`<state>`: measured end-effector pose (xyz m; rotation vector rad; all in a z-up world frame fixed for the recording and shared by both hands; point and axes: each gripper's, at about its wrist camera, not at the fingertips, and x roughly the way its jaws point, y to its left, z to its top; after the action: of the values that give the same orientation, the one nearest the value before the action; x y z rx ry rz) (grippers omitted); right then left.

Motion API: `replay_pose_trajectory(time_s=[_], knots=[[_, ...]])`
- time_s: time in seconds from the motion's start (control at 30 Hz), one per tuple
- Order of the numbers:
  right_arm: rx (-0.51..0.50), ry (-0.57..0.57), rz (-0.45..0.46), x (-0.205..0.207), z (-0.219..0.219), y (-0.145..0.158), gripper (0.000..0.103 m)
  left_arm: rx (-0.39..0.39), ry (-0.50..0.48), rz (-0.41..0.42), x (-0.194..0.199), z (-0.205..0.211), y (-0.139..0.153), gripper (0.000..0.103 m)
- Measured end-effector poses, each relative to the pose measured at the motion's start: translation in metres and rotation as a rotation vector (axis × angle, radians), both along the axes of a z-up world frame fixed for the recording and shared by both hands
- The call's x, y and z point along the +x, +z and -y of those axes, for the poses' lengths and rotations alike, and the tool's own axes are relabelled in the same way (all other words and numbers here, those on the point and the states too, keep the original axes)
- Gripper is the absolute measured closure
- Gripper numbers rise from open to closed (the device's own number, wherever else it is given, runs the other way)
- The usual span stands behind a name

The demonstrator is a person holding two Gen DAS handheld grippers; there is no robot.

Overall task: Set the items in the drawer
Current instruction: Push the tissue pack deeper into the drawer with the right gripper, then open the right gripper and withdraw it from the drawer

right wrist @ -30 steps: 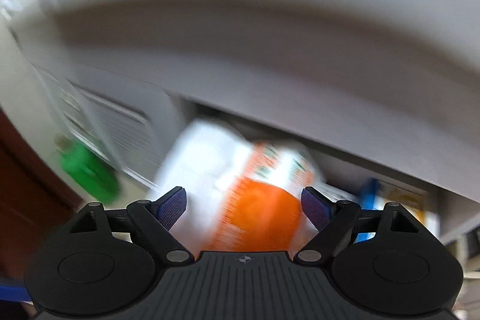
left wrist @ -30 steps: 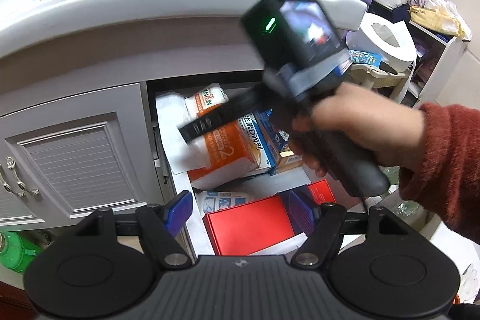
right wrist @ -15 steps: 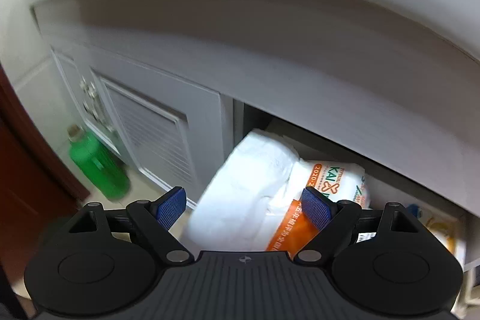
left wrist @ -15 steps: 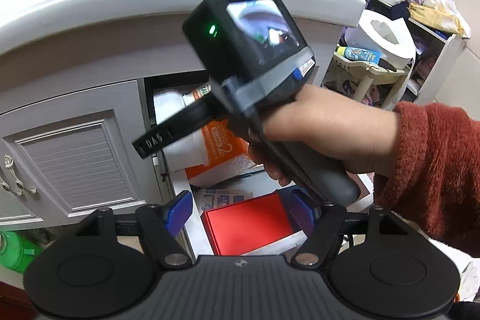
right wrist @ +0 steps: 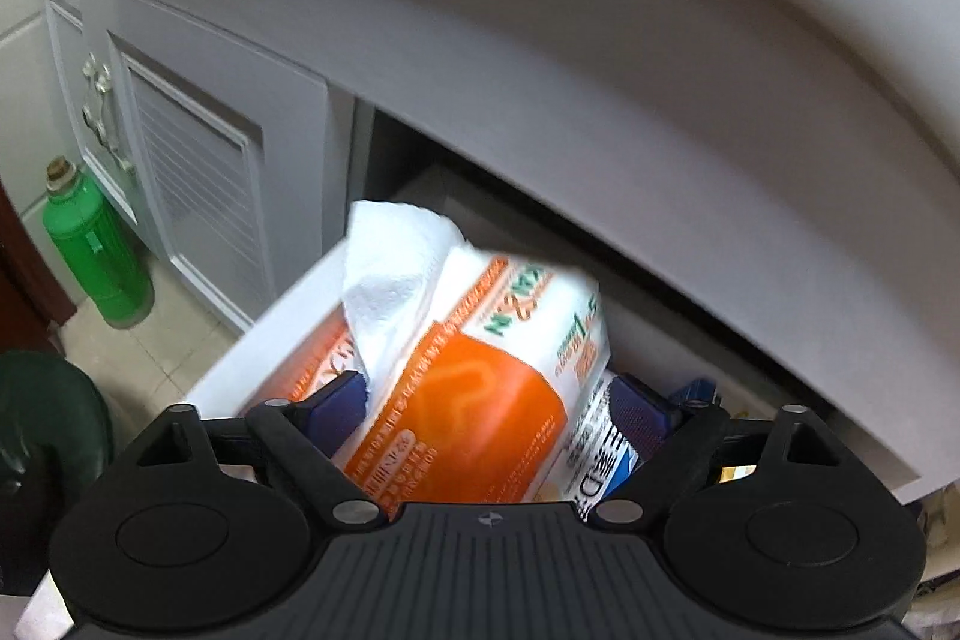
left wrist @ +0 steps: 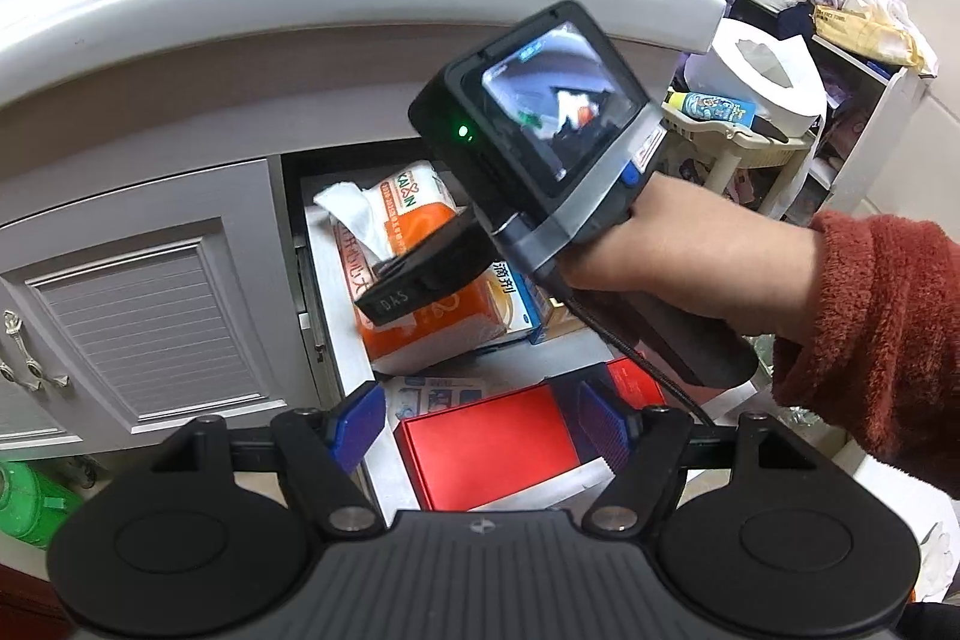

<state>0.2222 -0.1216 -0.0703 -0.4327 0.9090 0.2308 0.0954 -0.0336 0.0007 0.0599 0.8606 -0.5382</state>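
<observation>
Fingers of our right gripper point(right wrist: 486, 415) sit either side of the orange pack point(right wrist: 474, 400) in the open drawer point(left wrist: 336, 280); blur hides whether they grip it. Our left gripper point(left wrist: 480, 427) hangs wide apart, holding nothing, above a red box point(left wrist: 492, 451) (nearer in the drawer).

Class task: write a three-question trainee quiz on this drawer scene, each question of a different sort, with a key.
1. True or false: the drawer is open.
2. The right tool straddles which item? A) orange tissue pack B) a glass jar C) a spoon
3. Fill in: in the left wrist view, the left tool hovers open above a ___ box.

Key: 1 true; 2 A; 3 red.
</observation>
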Motion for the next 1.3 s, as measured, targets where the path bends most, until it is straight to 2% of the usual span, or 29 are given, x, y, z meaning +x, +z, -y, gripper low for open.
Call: replay_pose_trajectory(time_s=[0.07, 0.13, 0.27, 0.33, 0.43, 0.6, 0.7, 0.87, 0.97, 1.07, 1.17, 1.3], knots=[[0.009, -0.019, -0.023, 0.004, 0.002, -0.006, 0.001, 0.001, 0.001, -0.001, 0.0, 0.0, 0.0, 0.018], [0.053, -0.046, -0.071, 0.014, 0.008, -0.013, 0.001, 0.002, 0.003, -0.003, 0.001, -0.001, -0.001, 0.018], [0.222, -0.15, -0.19, 0.032, 0.03, -0.025, 0.001, -0.002, 0.005, -0.005, 0.002, -0.002, -0.001, 0.018], [0.259, -0.171, -0.208, 0.033, 0.035, -0.027, 0.001, -0.004, 0.006, -0.005, 0.002, -0.002, 0.0, 0.018], [0.263, -0.165, -0.192, 0.026, 0.033, -0.018, 0.001, -0.004, 0.006, -0.007, 0.002, -0.001, 0.0, 0.018], [0.343, -0.204, -0.136, 0.02, 0.035, 0.004, 0.001, -0.006, 0.001, -0.008, 0.003, 0.002, 0.0, 0.018], [0.347, -0.254, -0.101, 0.027, 0.031, 0.001, 0.001, -0.004, -0.004, -0.007, 0.002, 0.003, 0.0, 0.018], [0.392, -0.336, -0.099, 0.028, 0.041, -0.012, 0.001, -0.006, -0.004, -0.001, 0.0, 0.0, 0.001, 0.018], [0.419, -0.339, -0.114, 0.017, 0.052, -0.008, 0.001, -0.011, 0.008, -0.006, 0.002, -0.005, 0.001, 0.018], [0.388, -0.325, -0.105, 0.006, 0.06, -0.002, 0.001, -0.018, 0.013, -0.011, 0.004, -0.005, 0.002, 0.018], [0.368, -0.323, -0.133, 0.002, 0.063, -0.01, 0.0, -0.02, 0.008, -0.011, 0.004, -0.001, 0.002, 0.018], [0.314, -0.291, -0.095, -0.001, 0.041, -0.017, 0.0, -0.01, -0.001, -0.008, 0.002, 0.005, 0.002, 0.018]])
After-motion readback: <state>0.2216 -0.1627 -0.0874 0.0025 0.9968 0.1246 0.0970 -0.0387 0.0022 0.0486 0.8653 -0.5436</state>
